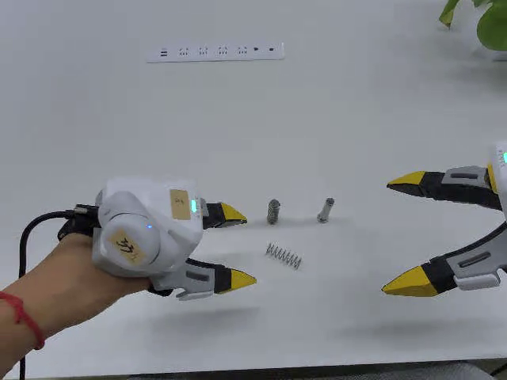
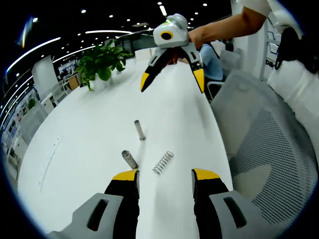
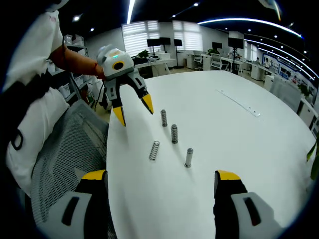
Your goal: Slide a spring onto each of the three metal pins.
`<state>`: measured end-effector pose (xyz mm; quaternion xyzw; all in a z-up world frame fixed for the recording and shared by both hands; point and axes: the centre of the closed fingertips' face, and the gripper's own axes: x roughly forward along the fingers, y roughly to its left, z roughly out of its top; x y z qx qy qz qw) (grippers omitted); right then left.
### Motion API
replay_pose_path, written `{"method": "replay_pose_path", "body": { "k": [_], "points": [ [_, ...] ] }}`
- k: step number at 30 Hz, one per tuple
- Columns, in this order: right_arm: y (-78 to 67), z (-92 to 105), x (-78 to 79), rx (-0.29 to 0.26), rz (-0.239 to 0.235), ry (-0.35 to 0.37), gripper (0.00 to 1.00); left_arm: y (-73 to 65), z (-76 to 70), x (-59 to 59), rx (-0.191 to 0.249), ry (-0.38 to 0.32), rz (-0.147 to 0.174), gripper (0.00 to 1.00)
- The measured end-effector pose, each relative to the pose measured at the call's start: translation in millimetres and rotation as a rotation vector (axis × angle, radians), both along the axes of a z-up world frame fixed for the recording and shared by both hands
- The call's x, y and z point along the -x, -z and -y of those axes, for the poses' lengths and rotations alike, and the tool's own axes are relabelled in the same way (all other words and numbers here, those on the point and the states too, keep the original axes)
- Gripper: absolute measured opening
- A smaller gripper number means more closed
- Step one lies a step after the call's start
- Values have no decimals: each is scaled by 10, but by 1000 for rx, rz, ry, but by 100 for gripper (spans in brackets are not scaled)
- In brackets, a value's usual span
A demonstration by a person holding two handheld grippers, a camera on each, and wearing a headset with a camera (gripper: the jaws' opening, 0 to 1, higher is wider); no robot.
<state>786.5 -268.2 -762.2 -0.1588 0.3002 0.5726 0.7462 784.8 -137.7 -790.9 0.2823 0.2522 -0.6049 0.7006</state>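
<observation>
Right gripper view for the count: loose spring point(image 3: 154, 150) lying flat on the tabletop point(image 3: 239, 149), bare pin point(image 3: 189, 157) standing just beside it, then nearer sprung pin point(image 3: 174, 133) and farther sprung pin point(image 3: 164, 117) upright beyond, both wearing coils. Judged nearly done, with one spring left to seat. Left gripper point(image 1: 236, 245) near the spring in the head view, jaws spread wide and holding nothing; right gripper point(image 1: 405, 231) well apart on the opposite side, jaws likewise wide and empty. For the step in hand: approach the spring crosswise with the left jaws, pinch lightly near one end to avoid crushing the coils, lift, tip upright, line the open end over the pin's top and lower straight down. Steady the seemingly free-standing bare pin low on its shaft with the right jaws against toppling. Keep clear of the two sprung pins close by while swinging across. Farther out, power strip point(image 1: 215, 52) flat along the far tabletop and plant point(image 1: 483, 20) at the corner.
</observation>
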Motion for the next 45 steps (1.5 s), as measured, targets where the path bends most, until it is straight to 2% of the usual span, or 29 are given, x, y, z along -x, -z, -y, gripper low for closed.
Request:
{"method": "replay_pose_path", "body": {
  "k": [5,8,10,13,18,19,20,29,40,45],
  "points": [
    [62,65,55,-2,-6,15,88,194,172,3,-20,25,-8,37],
    [82,109,73,-6,-10,27,88,329,224,-22,-57,40,3,33],
    [82,134,79,-11,-9,36,88,430,233,-46,-103,52,17,33],
    [94,163,90,-15,-14,49,88,525,304,-55,-108,55,10,32],
    [119,215,112,-17,-19,63,87,664,309,-107,-155,52,20,30],
    [123,224,120,-20,-22,65,87,695,284,-119,-177,51,27,29],
    [130,230,122,-20,-24,66,87,696,281,-118,-182,54,34,28],
    [142,249,86,-22,-17,81,85,706,262,-36,-182,48,6,12],
    [157,235,121,-22,-23,77,86,697,253,-53,-179,3,-20,11],
    [149,215,138,-26,-23,78,86,696,258,-11,-161,-5,-49,11]
  ]
}}
